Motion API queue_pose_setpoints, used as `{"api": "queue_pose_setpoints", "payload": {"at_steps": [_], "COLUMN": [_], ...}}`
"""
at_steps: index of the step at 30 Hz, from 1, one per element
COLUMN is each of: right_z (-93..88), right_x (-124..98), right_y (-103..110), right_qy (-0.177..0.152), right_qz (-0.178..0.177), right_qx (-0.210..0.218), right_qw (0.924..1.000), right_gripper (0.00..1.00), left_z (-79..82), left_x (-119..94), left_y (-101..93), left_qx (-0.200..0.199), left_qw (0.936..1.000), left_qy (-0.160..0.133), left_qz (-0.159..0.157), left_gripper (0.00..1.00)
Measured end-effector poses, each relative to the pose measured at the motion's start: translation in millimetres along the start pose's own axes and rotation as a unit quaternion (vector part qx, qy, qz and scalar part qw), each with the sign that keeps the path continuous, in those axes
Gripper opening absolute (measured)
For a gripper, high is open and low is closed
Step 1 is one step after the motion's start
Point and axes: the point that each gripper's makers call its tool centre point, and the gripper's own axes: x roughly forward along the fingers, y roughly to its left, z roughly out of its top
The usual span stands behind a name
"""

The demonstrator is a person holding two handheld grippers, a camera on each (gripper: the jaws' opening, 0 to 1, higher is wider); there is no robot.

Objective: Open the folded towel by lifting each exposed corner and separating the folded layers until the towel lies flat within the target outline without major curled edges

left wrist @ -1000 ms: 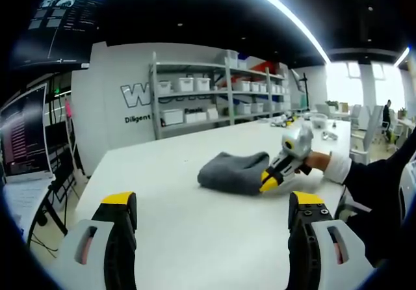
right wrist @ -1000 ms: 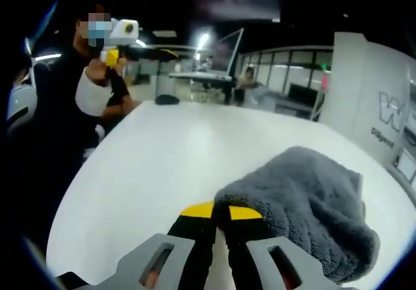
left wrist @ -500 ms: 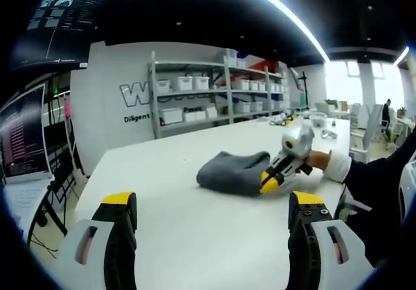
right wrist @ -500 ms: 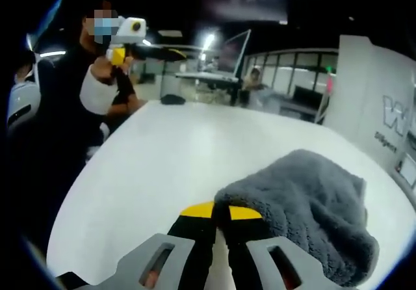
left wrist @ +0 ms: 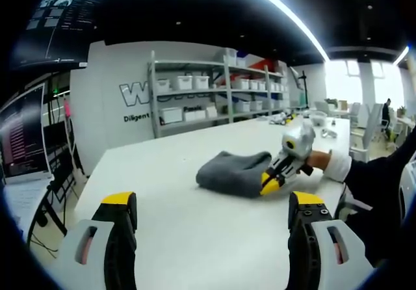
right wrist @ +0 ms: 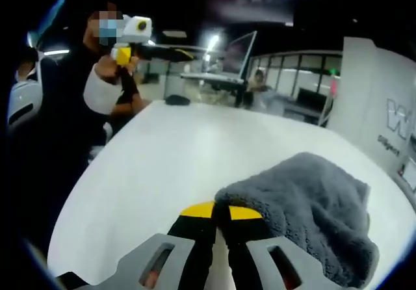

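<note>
While the folded gray towel (left wrist: 235, 171) lies bunched on the white counter (left wrist: 188, 225), the right gripper (right wrist: 221, 210) pinches its near corner, the yellow-tipped jaws pressed together on the pile. The left gripper (left wrist: 211, 202) hangs above the near counter, well apart from the towel, jaws spread wide with nothing between them.

The left gripper view takes in the towel from a distance, near the counter's middle, with the right gripper (left wrist: 272, 179) clamped at its right-hand end and a gloved hand (left wrist: 328, 163) and dark sleeve (left wrist: 377, 186) behind it. Beyond stand a metal shelving rack (left wrist: 218, 95) loaded with white bins, a white wall panel (left wrist: 117, 101), computer monitors (left wrist: 26, 134) at left and a strip ceiling light (left wrist: 286, 13).

The right gripper view looks the other way: the towel (right wrist: 312, 205) up close, its plush surface humped and rounded, and across the counter (right wrist: 162, 166) the person in dark clothing (right wrist: 65, 114) holding the left gripper (right wrist: 123, 39) raised, with desks and a monitor (right wrist: 237, 52) behind.

On the wall panel large outlined letters begin "W"; beneath them smaller print starts "Diligent". The rest is hidden by the rack. The same panel (right wrist: 383, 108) edges the right gripper view, its lettering cut off.
</note>
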Motion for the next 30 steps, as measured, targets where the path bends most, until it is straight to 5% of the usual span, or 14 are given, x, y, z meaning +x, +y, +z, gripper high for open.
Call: {"api": "queue_pose_setpoints", "payload": {"at_steps": [30], "right_z": [6.7], "right_x": [9], "right_y": [14], "right_qy": [-0.014], "right_qz": [0.027], "right_qx": [-0.012], "right_qw": [0.9995], "right_gripper": [0.01], "left_z": [-3.2], "left_x": [4], "left_y": [-3.0], "left_qx": [0.004], "left_qw": [1.0000], "left_qy": [0.007], "left_qz": [-0.006], "left_gripper": [0.95]}}
